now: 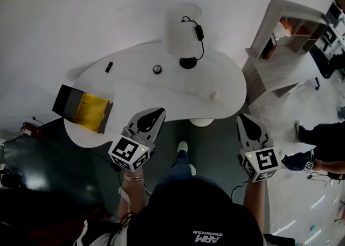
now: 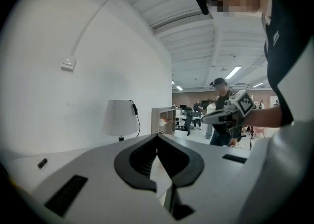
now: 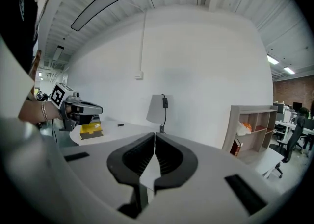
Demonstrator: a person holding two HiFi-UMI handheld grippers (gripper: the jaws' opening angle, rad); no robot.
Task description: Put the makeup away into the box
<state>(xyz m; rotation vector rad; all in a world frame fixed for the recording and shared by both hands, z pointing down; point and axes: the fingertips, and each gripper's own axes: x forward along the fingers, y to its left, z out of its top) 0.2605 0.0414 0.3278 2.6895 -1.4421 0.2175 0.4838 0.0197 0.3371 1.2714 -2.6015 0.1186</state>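
On the white curved table (image 1: 135, 86) lie a small black makeup tube (image 1: 109, 67), a round black compact (image 1: 157, 69) and a pale round sponge (image 1: 214, 95). A box with a yellow inside (image 1: 85, 108) sits open at the table's left edge. My left gripper (image 1: 160, 112) is shut and empty over the table's near edge, right of the box. My right gripper (image 1: 243, 117) is shut and empty just off the table's right end. The right gripper view shows the box (image 3: 91, 130), the tube (image 3: 120, 125) and the left gripper (image 3: 78, 110).
A white lamp (image 1: 181, 30) with a black cord stands at the table's back. A wooden shelf unit (image 1: 280, 40) is to the right, with office chairs beyond. A person's legs (image 1: 315, 137) are at the right. Dark floor lies under me.
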